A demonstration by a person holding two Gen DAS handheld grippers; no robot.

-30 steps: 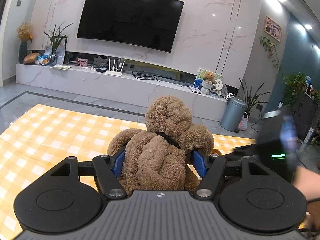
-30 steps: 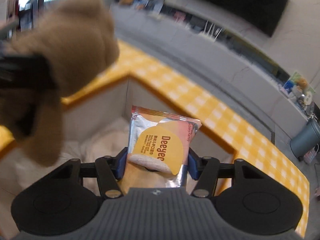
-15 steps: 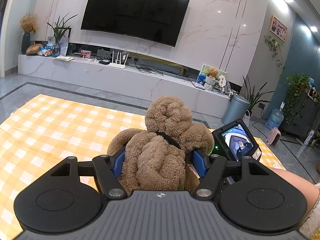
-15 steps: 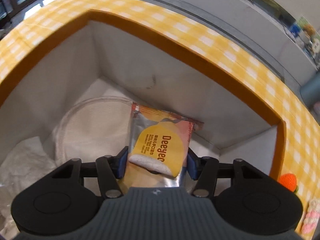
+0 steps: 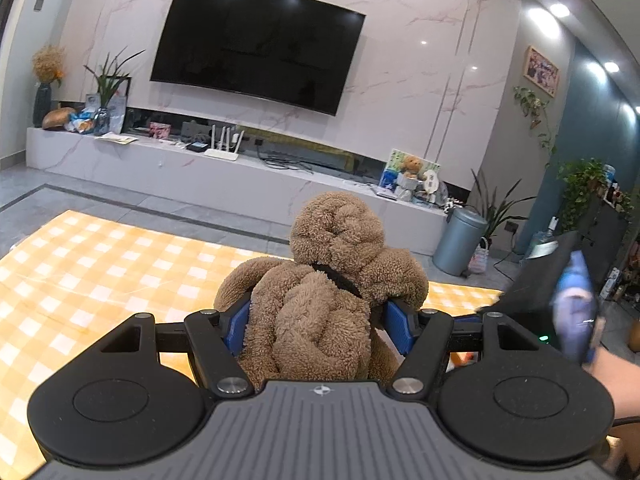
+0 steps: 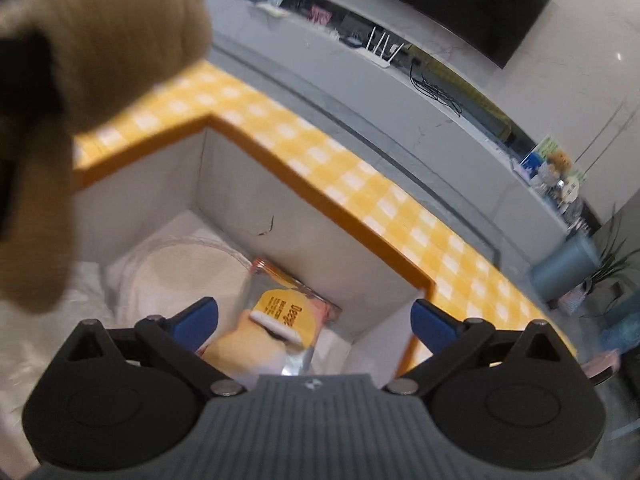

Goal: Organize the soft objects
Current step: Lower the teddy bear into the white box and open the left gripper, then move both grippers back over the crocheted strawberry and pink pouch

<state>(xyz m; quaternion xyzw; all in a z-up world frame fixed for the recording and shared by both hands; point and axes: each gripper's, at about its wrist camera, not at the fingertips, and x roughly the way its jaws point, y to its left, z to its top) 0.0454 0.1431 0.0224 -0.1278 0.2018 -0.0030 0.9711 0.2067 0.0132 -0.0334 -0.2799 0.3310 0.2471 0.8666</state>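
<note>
The snack packet (image 6: pixel 286 316) sits down in the box (image 6: pixel 288 216), right next to a round pad (image 6: pixel 188 276). The box is sunk into the checkered worktop (image 6: pixel 360 184), with the TV bench (image 5: pixel 240 176) behind it.

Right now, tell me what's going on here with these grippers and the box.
A person is sorting soft things with two handheld grippers. The left gripper has its jaws clamped on a brown plush toy, held up above the yellow checked cloth. The right gripper is over the white box; its jaws are opening, and the orange snack packet lies loose in the box beside a white round pad.
</note>
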